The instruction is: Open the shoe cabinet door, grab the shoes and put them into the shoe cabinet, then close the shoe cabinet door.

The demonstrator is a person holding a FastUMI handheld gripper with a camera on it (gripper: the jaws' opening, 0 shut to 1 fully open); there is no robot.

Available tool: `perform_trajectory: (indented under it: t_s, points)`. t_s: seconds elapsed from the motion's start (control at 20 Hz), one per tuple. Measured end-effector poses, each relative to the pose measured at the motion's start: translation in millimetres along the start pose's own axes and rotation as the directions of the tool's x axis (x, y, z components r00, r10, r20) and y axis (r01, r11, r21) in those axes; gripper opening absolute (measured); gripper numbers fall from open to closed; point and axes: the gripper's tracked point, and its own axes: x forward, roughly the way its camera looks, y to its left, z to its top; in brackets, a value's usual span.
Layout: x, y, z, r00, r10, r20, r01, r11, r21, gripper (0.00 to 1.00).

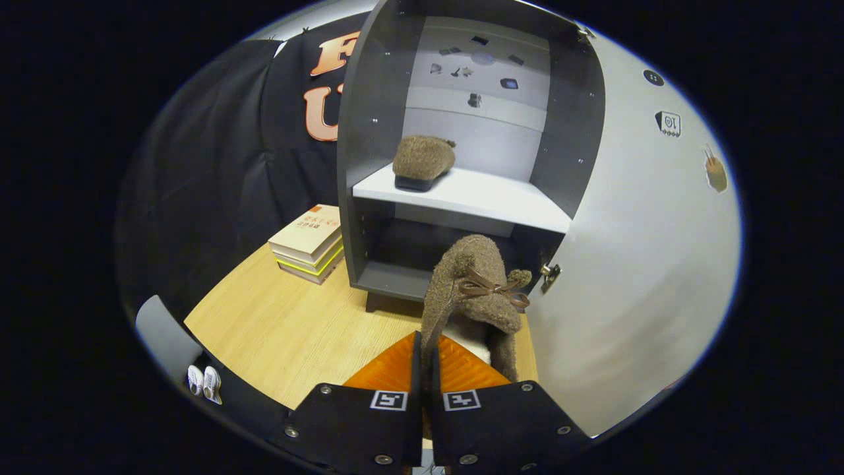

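Observation:
A small grey shoe cabinet [353, 165] stands open on the wooden table, its white door [633, 264] swung out to the right. One fuzzy brown shoe [423, 160] rests on the white middle shelf [488, 198]. My gripper [425, 346] is shut on the side wall of a second fuzzy brown shoe [471, 290] with a brown bow, pinching it between both fingers. That shoe hangs lifted just ahead of the fingers, in front of the cabinet's lower compartment [402, 247].
A stack of books [308, 243] lies on the wooden table [283, 330] left of the cabinet. Black cloth hangs behind and to the left. Bare tabletop lies left of the fingers. A grey rounded piece [161, 340] sits at the table's near-left edge.

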Motion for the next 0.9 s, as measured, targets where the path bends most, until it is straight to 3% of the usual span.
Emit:
perform_trajectory:
  t_s: [0.25,0.9]
  points:
    - [-3.4,-12.2,42.7,0.999,-0.007,0.033,0.009,0.999,-0.047,0.05]
    - [112.6,-56.3,169.7,0.998,-0.003,0.063,0.005,1.0,-0.029,0.06]
